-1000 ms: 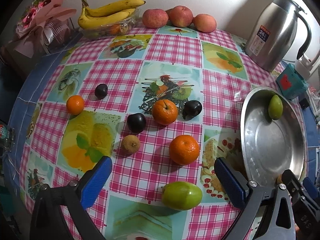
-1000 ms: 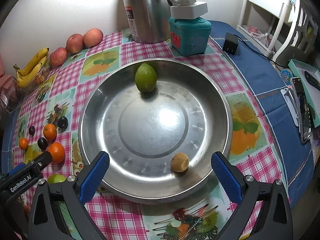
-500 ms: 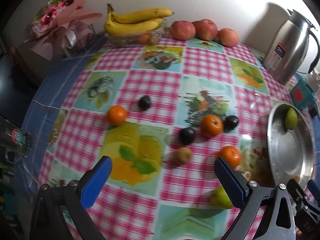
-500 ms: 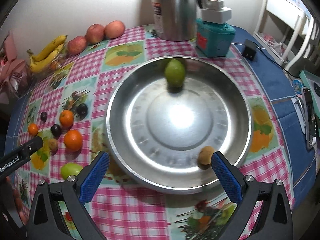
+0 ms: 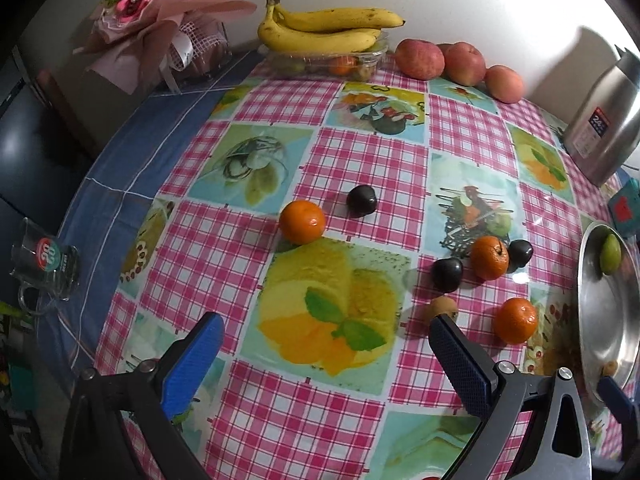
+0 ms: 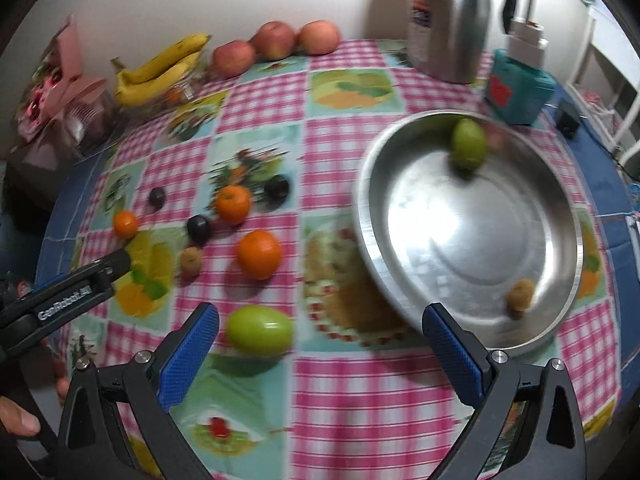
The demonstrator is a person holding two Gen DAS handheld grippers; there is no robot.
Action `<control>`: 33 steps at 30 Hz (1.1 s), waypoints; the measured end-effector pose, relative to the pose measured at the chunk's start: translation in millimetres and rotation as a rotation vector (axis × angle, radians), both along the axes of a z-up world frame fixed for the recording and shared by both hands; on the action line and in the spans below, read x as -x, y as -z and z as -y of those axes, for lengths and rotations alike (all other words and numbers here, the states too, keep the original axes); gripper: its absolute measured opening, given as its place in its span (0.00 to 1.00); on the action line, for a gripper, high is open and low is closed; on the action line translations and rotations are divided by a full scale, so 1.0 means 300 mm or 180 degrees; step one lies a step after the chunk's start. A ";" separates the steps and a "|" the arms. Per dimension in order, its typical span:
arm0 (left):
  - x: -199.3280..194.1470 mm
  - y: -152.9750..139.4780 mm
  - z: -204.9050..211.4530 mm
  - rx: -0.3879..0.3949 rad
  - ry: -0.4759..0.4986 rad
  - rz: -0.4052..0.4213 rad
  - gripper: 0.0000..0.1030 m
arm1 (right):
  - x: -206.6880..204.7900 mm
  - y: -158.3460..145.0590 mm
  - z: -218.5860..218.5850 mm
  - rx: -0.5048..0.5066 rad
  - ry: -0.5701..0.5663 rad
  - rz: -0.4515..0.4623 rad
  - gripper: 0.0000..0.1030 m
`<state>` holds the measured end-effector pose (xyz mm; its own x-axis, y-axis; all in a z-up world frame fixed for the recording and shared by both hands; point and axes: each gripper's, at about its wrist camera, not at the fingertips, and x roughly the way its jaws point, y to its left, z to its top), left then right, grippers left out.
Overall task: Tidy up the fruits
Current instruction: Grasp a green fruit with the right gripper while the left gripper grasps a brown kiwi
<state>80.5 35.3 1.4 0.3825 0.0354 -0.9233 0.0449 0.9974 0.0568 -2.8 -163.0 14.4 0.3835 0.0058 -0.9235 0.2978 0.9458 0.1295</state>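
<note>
Looking down L wrist view: left gripper (image 5: 326, 354) jaws spread wide, nothing between the blue pads, hanging above the checked tablecloth (image 5: 360, 160). Loose fruit on cloth: orange (image 5: 302, 222) at 12 o'clock from gripper, dark plum (image 5: 361, 200) just beside it at 1. Cluster toward 2–3 o'clock: second plum (image 5: 447, 274), second orange (image 5: 489, 257) touching or nearly so, third plum (image 5: 520, 253) beyond. Small brown fruit (image 5: 441, 308) sits right at the R pad tip. Third orange (image 5: 515, 320) at 3. Steel dish (image 5: 592, 320) at far 3 o'clock edge, green fruit (image 5: 611, 254) inside.

R wrist view (blurred): right gripper (image 6: 320, 350) also wide apart, empty. Large green fruit (image 6: 260, 330) on cloth at 11 o'clock, close to L pad, not between the pads. Dish rim (image 6: 362, 216) at 1 o'clock; a small brown fruit (image 6: 520, 294) lies in it near the rim.

Risks, my read: round fruit rolls if a pad nudges it off-centre; the brown fruit by the left gripper's pad could get knocked. Clustered plums/orange: closing on one may shove its neighbours. Right gripper's R finger is near the dish rim, so it may clip it.
</note>
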 end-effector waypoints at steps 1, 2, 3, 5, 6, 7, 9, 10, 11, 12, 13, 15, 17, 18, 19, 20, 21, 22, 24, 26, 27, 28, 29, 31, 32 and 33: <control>-0.002 0.003 -0.005 0.0013 -0.0002 -0.0010 1.00 | -0.008 0.004 -0.023 -0.0014 -0.0053 -0.0010 0.98; -0.005 0.007 -0.010 0.0028 -0.0005 -0.0022 1.00 | -0.015 0.009 -0.041 -0.0012 -0.0090 -0.0024 0.98; -0.007 0.011 -0.014 0.0039 -0.0012 -0.0038 1.00 | -0.018 0.013 -0.056 -0.0003 -0.0114 -0.0038 0.98; -0.012 0.021 -0.019 0.0047 -0.0020 -0.0071 1.00 | -0.027 0.028 -0.078 0.0016 -0.0134 -0.0087 0.98; -0.014 0.028 -0.021 0.0055 -0.0019 -0.0095 1.00 | -0.030 0.035 -0.083 0.0020 -0.0127 -0.0111 0.98; -0.018 0.039 -0.021 0.0059 -0.0016 -0.0128 1.00 | -0.035 0.047 -0.089 0.0018 -0.0117 -0.0152 0.98; -0.023 0.060 -0.019 0.0060 -0.0015 -0.0187 1.00 | -0.044 0.067 -0.097 0.0002 -0.0117 -0.0220 0.98; -0.026 0.073 -0.016 0.0049 -0.0019 -0.0220 1.00 | -0.047 0.077 -0.100 0.0000 -0.0123 -0.0254 0.98; -0.029 0.087 -0.014 0.0032 -0.0026 -0.0260 1.00 | -0.050 0.089 -0.104 0.0005 -0.0126 -0.0296 0.98; -0.032 0.104 -0.012 0.0019 -0.0035 -0.0308 1.00 | -0.053 0.102 -0.105 0.0010 -0.0124 -0.0341 0.98; -0.034 0.121 -0.010 0.0020 -0.0045 -0.0355 1.00 | -0.055 0.118 -0.106 0.0014 -0.0110 -0.0391 0.98; -0.038 0.148 -0.009 0.0051 -0.0063 -0.0435 1.00 | -0.060 0.140 -0.105 -0.0006 -0.0084 -0.0459 0.98; -0.040 0.164 -0.013 0.0072 -0.0095 -0.0469 1.00 | -0.064 0.162 -0.103 -0.0082 -0.0068 -0.0505 0.98; -0.041 0.170 -0.016 0.0090 -0.0123 -0.0482 1.00 | -0.066 0.171 -0.103 -0.0100 -0.0064 -0.0520 0.98; -0.041 0.173 -0.020 0.0108 -0.0138 -0.0482 1.00 | -0.067 0.181 -0.104 -0.0099 -0.0059 -0.0544 0.98; -0.042 0.174 -0.023 0.0132 -0.0156 -0.0479 1.00 | -0.068 0.187 -0.103 -0.0093 -0.0055 -0.0559 0.98; -0.043 0.174 -0.026 0.0162 -0.0176 -0.0468 1.00 | -0.069 0.193 -0.101 -0.0089 -0.0046 -0.0578 0.98; -0.044 0.173 -0.029 0.0197 -0.0198 -0.0448 1.00 | -0.070 0.197 -0.098 -0.0095 -0.0037 -0.0587 0.98; -0.046 0.168 -0.034 0.0291 -0.0226 -0.0410 1.00 | -0.071 0.208 -0.090 -0.0125 -0.0017 -0.0598 0.98; -0.046 0.166 -0.034 0.0401 -0.0253 -0.0395 1.00 | -0.069 0.220 -0.088 -0.0111 -0.0022 -0.0617 0.98; -0.046 0.166 -0.034 0.0429 -0.0252 -0.0387 1.00 | -0.070 0.224 -0.087 -0.0097 -0.0030 -0.0613 0.98; -0.046 0.166 -0.033 0.0432 -0.0240 -0.0378 1.00 | -0.070 0.225 -0.086 -0.0079 -0.0043 -0.0612 0.98; -0.050 0.161 -0.031 0.0427 -0.0226 -0.0373 1.00 | -0.071 0.224 -0.086 -0.0079 -0.0053 -0.0608 0.98; -0.048 0.161 -0.022 0.0415 -0.0204 -0.0371 1.00 | -0.075 0.222 -0.091 -0.0111 -0.0071 -0.0591 0.98; -0.049 0.161 -0.019 0.0429 -0.0203 -0.0372 1.00 | -0.078 0.220 -0.096 -0.0113 -0.0082 -0.0591 0.98; -0.051 0.159 -0.015 0.0464 -0.0203 -0.0382 1.00 | -0.082 0.219 -0.097 -0.0100 -0.0088 -0.0595 0.98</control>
<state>95.8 39.9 -46.3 0.2705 -0.0813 -0.9593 -0.0210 0.9957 -0.0903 21.7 -133.8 -51.3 0.2047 0.0438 -0.9779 0.2935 0.9503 0.1040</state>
